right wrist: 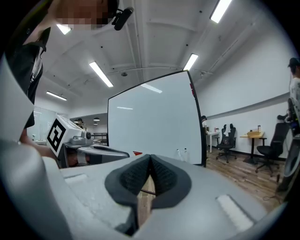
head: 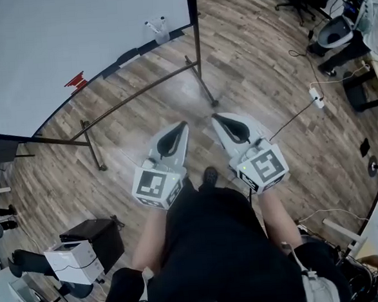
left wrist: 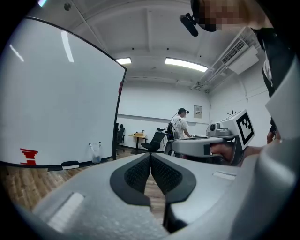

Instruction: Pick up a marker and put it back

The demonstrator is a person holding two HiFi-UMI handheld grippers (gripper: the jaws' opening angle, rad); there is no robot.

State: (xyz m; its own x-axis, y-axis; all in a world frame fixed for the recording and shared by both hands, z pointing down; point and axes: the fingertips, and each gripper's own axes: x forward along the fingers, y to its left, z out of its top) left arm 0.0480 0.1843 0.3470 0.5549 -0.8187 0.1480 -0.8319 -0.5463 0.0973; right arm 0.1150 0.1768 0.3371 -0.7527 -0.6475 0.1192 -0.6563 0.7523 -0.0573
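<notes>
Low in the centre of the head view, the left claw [head: 181,127] and right claw [head: 218,118] sit side by side over the floor [head: 268,77]. Both are clenched on nothing, pads together. The pick-up looks not yet begun. Next calls for walking up to the whiteboard [head: 71,39] at upper left and opening one claw. The markers [head: 155,25], seemingly two, stand in one cup [head: 160,34] at its lower right edge, well apart from both claws.

Whiteboard [head: 71,39] ahead; cup [head: 161,34] with markers [head: 148,25] on its tray [head: 109,71], eraser [head: 128,56] left of cup.
</notes>
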